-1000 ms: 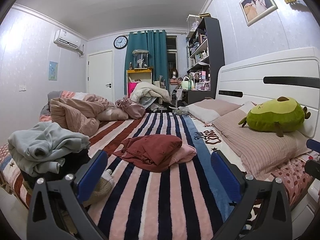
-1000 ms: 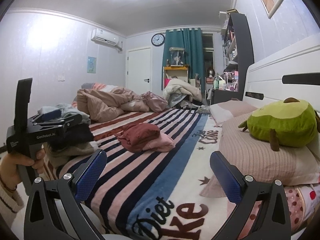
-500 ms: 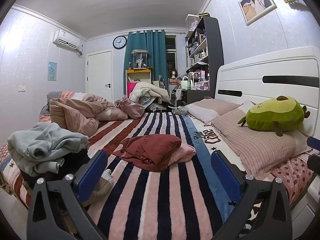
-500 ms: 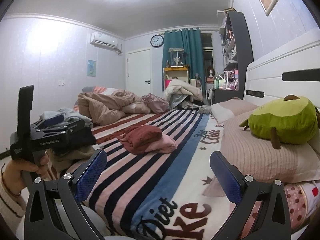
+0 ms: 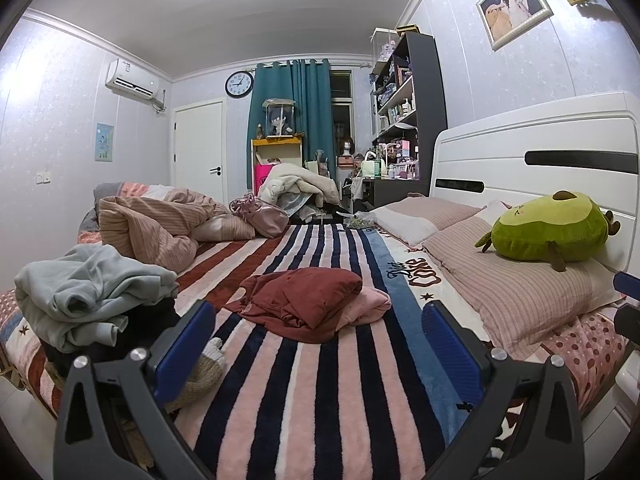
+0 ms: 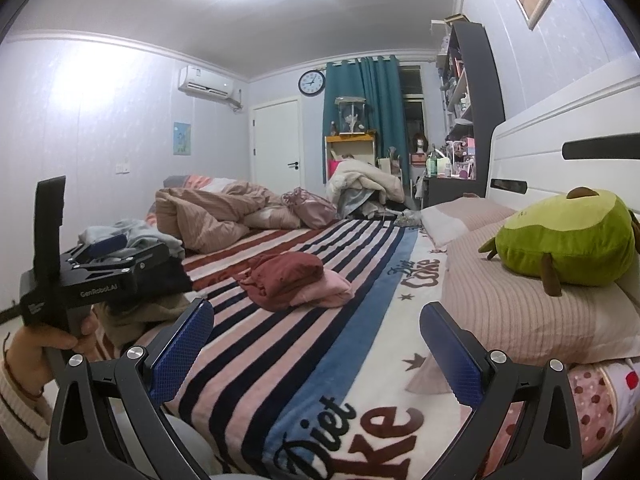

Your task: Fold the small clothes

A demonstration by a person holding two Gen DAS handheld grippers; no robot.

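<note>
Little has shifted over the past second: the right claw [image 6: 316, 344] has dipped slightly toward the striped blanket [image 6: 320, 344], while the left claw [image 5: 316, 344] holds its place. Both claws hover with fingers wide apart, gripping nothing. A folded maroon garment [image 5: 308, 300] rests on a pink one [image 5: 368, 308] mid-bed; a grey garment [image 5: 88, 292] tops the pile at left.

A: Where do the wrist views look from?
B: Both sit low at the bed's [image 5: 320, 380] edge, facing along it toward the curtain [image 5: 310, 120].
A: Shared area?
B: The red garment [image 5: 308, 296] [image 6: 286, 276], the avocado plush [image 5: 552, 228] [image 6: 568, 240]; the right view stands further right.
</note>
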